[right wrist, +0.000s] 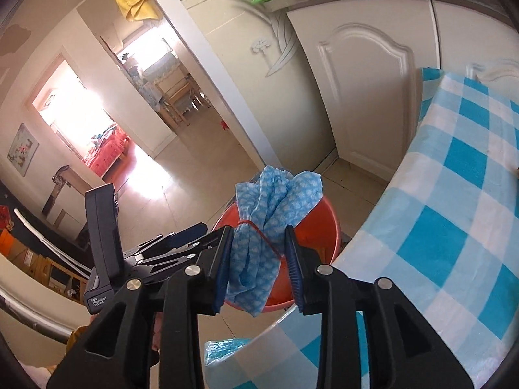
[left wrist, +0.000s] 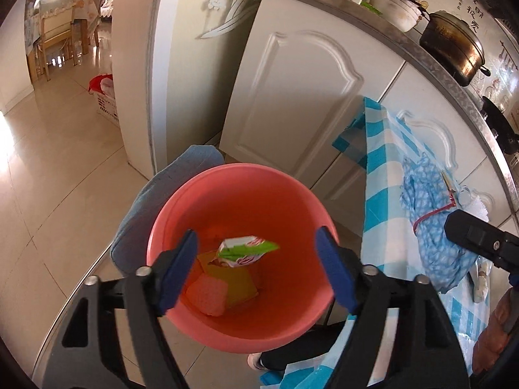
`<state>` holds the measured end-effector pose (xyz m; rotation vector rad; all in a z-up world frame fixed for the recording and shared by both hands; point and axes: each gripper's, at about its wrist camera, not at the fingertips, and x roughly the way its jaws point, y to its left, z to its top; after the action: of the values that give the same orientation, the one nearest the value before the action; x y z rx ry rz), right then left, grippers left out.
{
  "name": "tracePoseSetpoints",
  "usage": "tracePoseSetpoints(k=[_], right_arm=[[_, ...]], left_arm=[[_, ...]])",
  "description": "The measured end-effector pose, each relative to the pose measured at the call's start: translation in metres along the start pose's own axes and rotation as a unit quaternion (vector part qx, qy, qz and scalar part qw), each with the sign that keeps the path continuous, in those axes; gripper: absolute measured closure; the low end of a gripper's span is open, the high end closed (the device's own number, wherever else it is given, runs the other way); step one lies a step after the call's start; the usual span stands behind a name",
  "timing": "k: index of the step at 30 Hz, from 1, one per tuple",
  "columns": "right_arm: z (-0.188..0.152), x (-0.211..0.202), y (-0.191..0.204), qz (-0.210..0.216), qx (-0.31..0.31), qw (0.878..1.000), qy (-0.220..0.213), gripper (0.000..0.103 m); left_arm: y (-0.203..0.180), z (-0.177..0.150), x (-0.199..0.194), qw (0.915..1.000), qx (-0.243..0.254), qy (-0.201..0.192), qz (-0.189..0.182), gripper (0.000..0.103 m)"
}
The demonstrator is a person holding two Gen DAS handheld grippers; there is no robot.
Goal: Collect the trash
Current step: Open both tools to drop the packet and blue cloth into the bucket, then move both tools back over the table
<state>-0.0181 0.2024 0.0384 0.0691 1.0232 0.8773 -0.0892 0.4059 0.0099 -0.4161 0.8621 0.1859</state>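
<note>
A coral-pink bucket [left wrist: 240, 171] stands on the floor beside the table. My left gripper [left wrist: 256, 236] hangs over its mouth, open, with nothing touching its blue pads. Below it a white, green and red wrapper [left wrist: 246, 248] lies in the bucket on a yellow piece [left wrist: 240, 285] and a pink one [left wrist: 207, 295]. My right gripper [right wrist: 258, 231] is above the bucket's rim [right wrist: 324, 223]. A blue patterned cloth [right wrist: 275, 201] tied with a red rubber band sits between its fingers; it leans on the left pad, with a gap at the right pad.
A table with a blue and white checked cloth [right wrist: 454, 162] is to the right of the bucket. White cabinet doors [left wrist: 292, 97] rise behind it, under a counter with a pot [left wrist: 454, 48]. A grey-blue cloth [left wrist: 155, 194] lies behind the bucket. A person's shoe [left wrist: 256, 361] is near it.
</note>
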Motion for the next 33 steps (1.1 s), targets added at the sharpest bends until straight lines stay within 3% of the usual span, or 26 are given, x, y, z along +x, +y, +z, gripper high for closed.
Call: tracePoseSetpoints(k=[3, 8, 12, 19, 24, 27, 30, 33], right_arm=[[-0.002, 0.007, -0.006, 0.013, 0.025, 1.000, 0.004, 0.047], [0.000, -0.003, -0.012, 0.011, 0.032, 0.999, -0.010, 0.041], [0.003, -0.023, -0.016, -0.011, 0.031, 0.999, -0.031, 0.024], [-0.007, -0.075, -0.041, -0.073, 0.029, 0.996, -0.053, 0.021], [-0.014, -0.120, -0.055, -0.129, 0.040, 0.987, -0.082, 0.021], [-0.018, -0.150, -0.058, -0.145, 0.060, 0.981, -0.114, 0.021], [-0.027, -0.177, -0.058, -0.155, 0.085, 0.974, -0.144, 0.013], [-0.042, -0.193, -0.059, -0.161, 0.113, 0.969, -0.150, 0.013]], left_arm=[[0.006, -0.004, 0.003, 0.9999, -0.007, 0.005, 0.005, 0.020], [0.019, -0.011, 0.000, 0.9997, -0.023, 0.005, 0.011, 0.019], [0.025, -0.012, -0.009, 0.9996, -0.026, -0.007, 0.012, 0.019], [0.026, -0.015, -0.028, 0.9994, -0.001, -0.024, 0.026, 0.019], [0.027, -0.023, -0.038, 0.9994, 0.002, -0.033, 0.011, 0.019], [0.027, -0.028, -0.042, 0.9991, 0.003, -0.042, -0.005, 0.019], [0.025, -0.035, -0.049, 0.9985, 0.010, -0.052, -0.017, 0.019], [0.026, -0.043, -0.056, 0.9980, 0.016, -0.057, -0.024, 0.019]])
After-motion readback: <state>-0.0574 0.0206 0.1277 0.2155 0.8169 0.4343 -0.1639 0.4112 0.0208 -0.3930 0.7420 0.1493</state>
